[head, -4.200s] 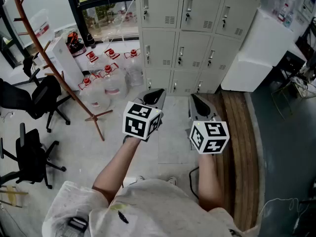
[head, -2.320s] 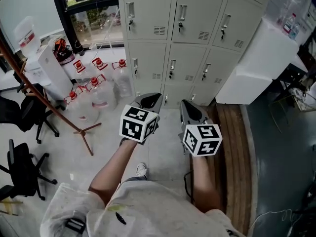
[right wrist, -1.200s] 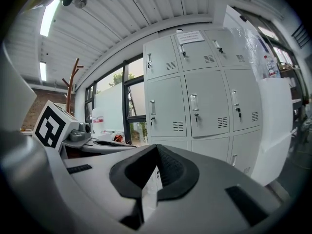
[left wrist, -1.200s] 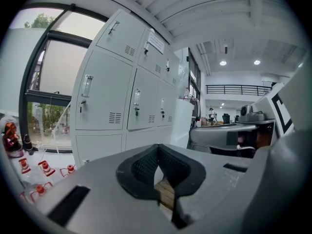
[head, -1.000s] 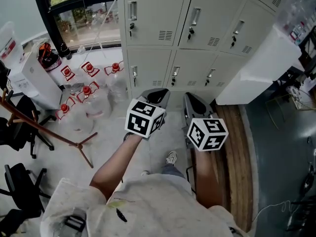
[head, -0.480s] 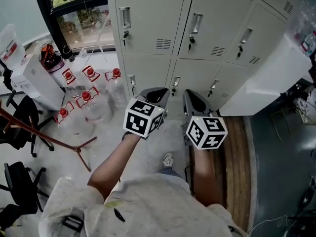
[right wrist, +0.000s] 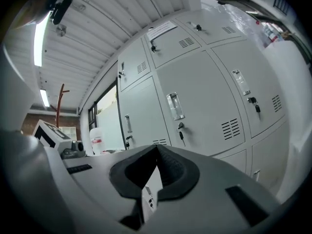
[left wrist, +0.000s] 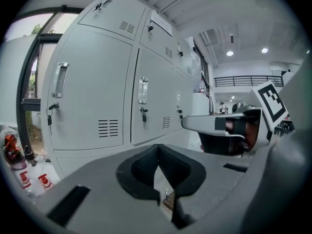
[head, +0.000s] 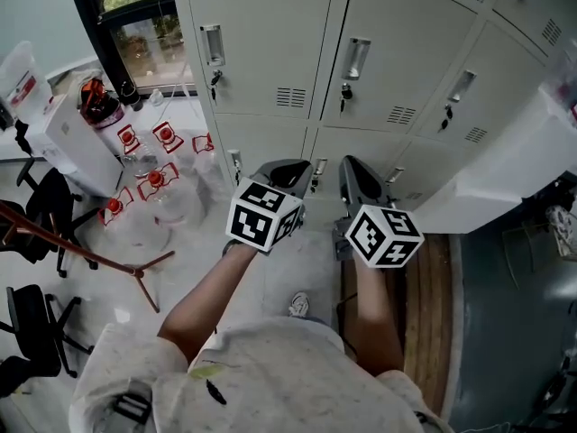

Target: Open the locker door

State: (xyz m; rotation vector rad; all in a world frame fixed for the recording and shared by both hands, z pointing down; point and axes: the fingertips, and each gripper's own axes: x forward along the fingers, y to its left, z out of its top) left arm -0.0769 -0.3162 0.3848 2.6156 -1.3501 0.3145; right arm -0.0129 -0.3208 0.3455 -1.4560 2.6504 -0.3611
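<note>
Left claw (head: pixel 286 170) and right claw (head: pixel 355 167) are pressing together, empty. We are holding them near the locker door (head: pixel 401 57), not touching; next we are needing one claw spread around its handle (head: pixel 356 59).

Clear jugs with red caps and red handles (head: pixel 151 180), clustered on the pale floor (head: pixel 311 260) at the left, just below a window (head: pixel 149 48) with a dark frame (head: pixel 101 34). Left of the jugs, a white box-like unit (head: pixel 72 142) with a red and black item (head: pixel 97 100) at its top end, and beside it a white container with a red label (head: pixel 22 84). Nearer, the reddish-brown pole and spread feet of a coat stand (head: pixel 90 250), leaning across the lower left. Two black office chairs (head: pixel 41 207) (head: pixel 27 318) at the left edge. At the right, a large white block (head: pixel 518 165), a strip of wooden flooring (head: pixel 424 305), then dark grey floor (head: pixel 514 332).
</note>
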